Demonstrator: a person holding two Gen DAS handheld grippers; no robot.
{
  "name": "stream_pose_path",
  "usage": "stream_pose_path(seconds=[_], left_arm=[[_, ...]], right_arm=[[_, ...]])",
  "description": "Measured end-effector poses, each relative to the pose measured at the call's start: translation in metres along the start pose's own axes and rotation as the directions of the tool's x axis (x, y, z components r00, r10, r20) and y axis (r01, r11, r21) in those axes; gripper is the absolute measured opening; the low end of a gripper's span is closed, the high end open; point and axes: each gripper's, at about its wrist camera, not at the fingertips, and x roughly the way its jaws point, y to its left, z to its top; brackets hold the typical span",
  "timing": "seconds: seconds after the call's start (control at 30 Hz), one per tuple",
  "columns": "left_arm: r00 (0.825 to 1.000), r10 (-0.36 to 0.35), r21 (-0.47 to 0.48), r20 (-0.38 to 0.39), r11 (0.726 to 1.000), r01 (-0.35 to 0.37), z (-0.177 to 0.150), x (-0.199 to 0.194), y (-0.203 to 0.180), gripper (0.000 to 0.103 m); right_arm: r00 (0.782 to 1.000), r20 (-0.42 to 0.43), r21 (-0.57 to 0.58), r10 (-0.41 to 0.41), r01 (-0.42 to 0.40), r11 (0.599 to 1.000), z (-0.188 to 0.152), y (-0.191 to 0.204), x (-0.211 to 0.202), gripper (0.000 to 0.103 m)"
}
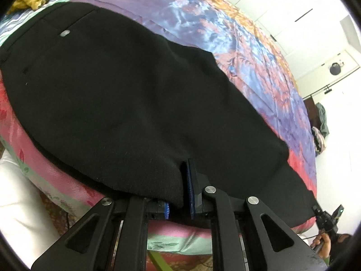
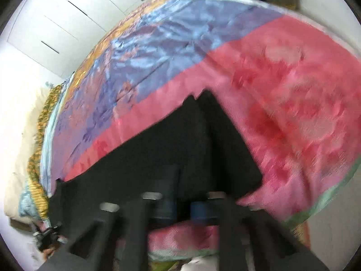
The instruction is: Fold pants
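Black pants (image 1: 126,103) flat across quilt (image 1: 243,52)

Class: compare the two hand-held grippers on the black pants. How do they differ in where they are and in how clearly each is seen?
The left hand-held gripper is at the near edge of the pants, toward the buttoned waist; the right hand-held gripper is at the leg end. The left view is sharp, with cloth between the pads; the right is blurred, its grip unclear. Both work over the bedspread.

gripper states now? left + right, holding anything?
Left gripper: closed on the near edge of the black pants.
Right gripper: at the pants' edge, fabric between its fingers, but the frame is blurred; grip cannot be told.
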Motion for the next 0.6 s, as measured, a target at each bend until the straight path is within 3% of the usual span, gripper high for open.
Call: stream_pose_path(seconds=[0.07,0.23,0.33,0.43,0.47,0.53,0.57,0.6], left_arm=[[1.000,0.009,0.038,-0.004,0.999,-0.009,-0.005,0.003,-0.009,0.013],[0.999,0.053,0.093,0.004,0.994,-0.053,-0.017,0.013,-0.020,0.017],[0.998,0.058,0.098,-0.006,0.994,-0.057,-0.015,0.013,-0.022,0.019],[0.997,0.074,0.113,-0.020,0.991,-0.071,-0.015,0.010,-0.027,0.019],[0.996,0.081,0.119,-0.030,0.990,-0.077,-0.018,0.004,-0.028,0.019],[0.995,0.094,0.128,-0.037,0.988,-0.088,-0.022,-0.005,-0.027,0.033],[0.993,0.111,0.134,-0.030,0.985,-0.106,-0.026,-0.014,-0.024,0.037],[0.991,0.135,0.136,-0.013,0.982,-0.132,-0.028,-0.022,-0.022,0.047]], right_arm=[[0.999,0.042,-0.017,-0.031,0.032,0.999,0.006,0.003,-0.008,0.005],[0.985,-0.097,0.034,-0.141,0.145,0.989,-0.003,-0.019,0.022,0.006],[0.981,-0.075,-0.002,-0.177,0.177,0.984,0.000,-0.010,0.018,0.007],[0.979,-0.055,-0.026,-0.198,0.197,0.980,-0.002,-0.004,0.015,0.021],[0.978,-0.033,-0.026,-0.205,0.204,0.979,-0.004,-0.002,0.009,0.035],[0.980,0.030,-0.023,-0.196,0.196,0.980,-0.011,0.000,-0.009,0.057],[0.968,0.065,-0.023,-0.244,0.246,0.969,-0.017,0.000,-0.019,0.078],[0.950,0.099,-0.020,-0.295,0.298,0.954,-0.021,-0.001,-0.030,0.088]])
